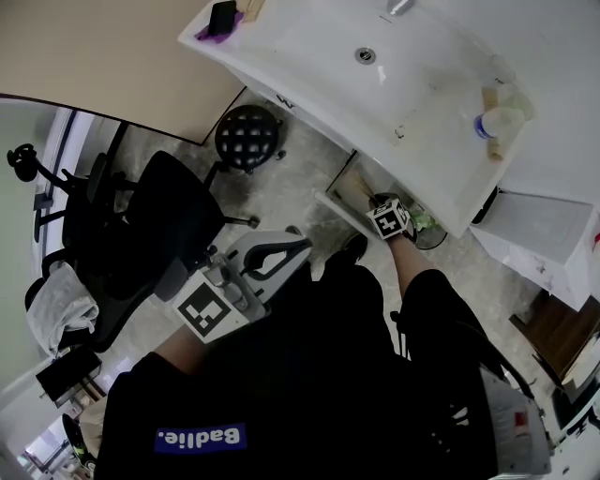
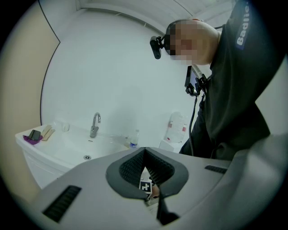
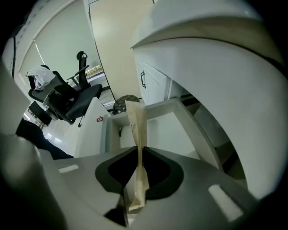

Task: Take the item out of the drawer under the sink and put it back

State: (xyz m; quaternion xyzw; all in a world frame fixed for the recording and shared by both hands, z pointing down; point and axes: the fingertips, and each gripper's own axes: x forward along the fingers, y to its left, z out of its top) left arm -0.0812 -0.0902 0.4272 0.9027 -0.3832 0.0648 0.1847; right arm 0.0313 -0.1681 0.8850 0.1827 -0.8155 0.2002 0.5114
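A flat brown paper packet stands up between the jaws of my right gripper, which is shut on its lower part. The packet hangs over the open white drawer under the sink. In the head view the right gripper reaches down to the drawer, and its marker cube hides the jaws. My left gripper is held back near my body, away from the drawer. Its jaws meet at the tips with nothing between them.
A black office chair and a round black stool stand left of the sink cabinet. A bottle sits on the counter's right end and a purple holder on its left. A white cabinet door is beside the drawer.
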